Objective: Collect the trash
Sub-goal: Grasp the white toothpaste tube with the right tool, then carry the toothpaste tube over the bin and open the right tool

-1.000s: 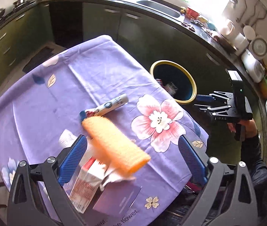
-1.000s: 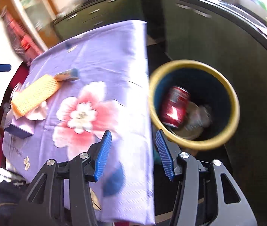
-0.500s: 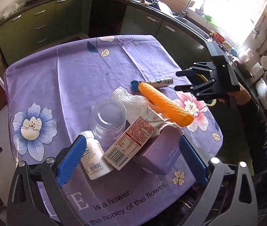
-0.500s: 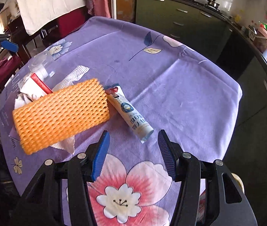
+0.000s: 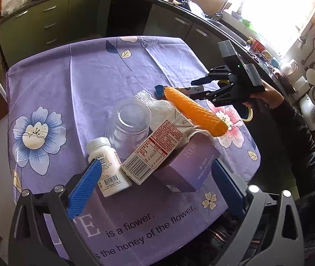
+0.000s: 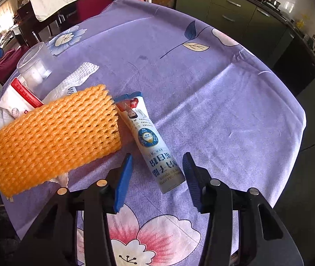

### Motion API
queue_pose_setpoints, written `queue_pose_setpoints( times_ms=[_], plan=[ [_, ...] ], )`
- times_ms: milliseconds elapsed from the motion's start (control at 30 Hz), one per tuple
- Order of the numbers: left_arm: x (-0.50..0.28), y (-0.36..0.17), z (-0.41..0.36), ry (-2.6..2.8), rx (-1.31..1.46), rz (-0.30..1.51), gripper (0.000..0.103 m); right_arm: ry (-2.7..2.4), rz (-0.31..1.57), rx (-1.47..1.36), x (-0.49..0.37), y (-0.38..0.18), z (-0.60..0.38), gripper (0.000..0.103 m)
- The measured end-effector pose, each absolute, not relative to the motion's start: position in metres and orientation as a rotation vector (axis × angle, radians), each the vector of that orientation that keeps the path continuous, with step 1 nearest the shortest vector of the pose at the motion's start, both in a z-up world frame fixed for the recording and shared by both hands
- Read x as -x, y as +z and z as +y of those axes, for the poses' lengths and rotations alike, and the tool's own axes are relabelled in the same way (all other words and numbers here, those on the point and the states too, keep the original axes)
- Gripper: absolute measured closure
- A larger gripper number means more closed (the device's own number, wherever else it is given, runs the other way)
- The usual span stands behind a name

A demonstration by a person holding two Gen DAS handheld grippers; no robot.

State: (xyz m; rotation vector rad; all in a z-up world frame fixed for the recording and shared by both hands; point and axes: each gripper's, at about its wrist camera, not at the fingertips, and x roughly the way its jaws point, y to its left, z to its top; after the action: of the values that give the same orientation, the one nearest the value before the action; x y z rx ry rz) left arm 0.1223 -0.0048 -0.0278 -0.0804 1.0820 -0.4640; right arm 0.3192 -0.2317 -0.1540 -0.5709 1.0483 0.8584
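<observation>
Trash lies on a purple flowered tablecloth [image 5: 79,77]. My right gripper [image 6: 157,175] is open, its blue fingers on either side of the near end of a white and blue tube [image 6: 148,139], which also shows in the left wrist view [image 5: 190,88]. An orange foam net [image 6: 53,135] lies left of the tube. My left gripper [image 5: 155,186] is open and empty, low over a white pill bottle [image 5: 106,166], a red and white carton [image 5: 157,148] and a purple box [image 5: 188,166]. A clear plastic cup [image 5: 130,122] and white paper [image 5: 157,104] lie behind them.
The yellow rim of a bin [image 5: 249,116] shows past the table's right edge, behind my right gripper [image 5: 198,89]. Dark green kitchen cabinets [image 5: 46,22] and a counter with a sink [image 5: 224,22] run behind the table. The table's far half [image 6: 201,66] holds nothing.
My right gripper swung from over the bin to the table and moved in around the tube's end. My left gripper pulled back and turned, bringing the bottle, carton and box between its fingers.
</observation>
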Motion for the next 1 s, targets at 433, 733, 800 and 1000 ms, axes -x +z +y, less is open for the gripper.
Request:
queue_pose_setpoints(
  times_ms=[433, 733, 800, 1000],
  plan=[
    [-0.12, -0.026, -0.011, -0.48, 0.071, 1.08, 0.009, 0.793, 1.014, 0.391, -0.285, -0.135, -0.271, 0.093],
    [-0.117, -0.024, -0.02, -0.506, 0.055, 1.071, 0.008, 0.533, 0.928, 0.113, -0.24, -0.097, -0.383, 0.093],
    [-0.116, -0.025, -0.024, -0.515, 0.047, 1.073, 0.008, 0.42, 0.94, 0.089, -0.236, -0.099, -0.414, 0.092],
    [-0.116, -0.025, -0.029, -0.523, 0.033, 1.073, 0.008, 0.104, 1.079, 0.043, -0.256, -0.145, -0.49, 0.092]
  ],
)
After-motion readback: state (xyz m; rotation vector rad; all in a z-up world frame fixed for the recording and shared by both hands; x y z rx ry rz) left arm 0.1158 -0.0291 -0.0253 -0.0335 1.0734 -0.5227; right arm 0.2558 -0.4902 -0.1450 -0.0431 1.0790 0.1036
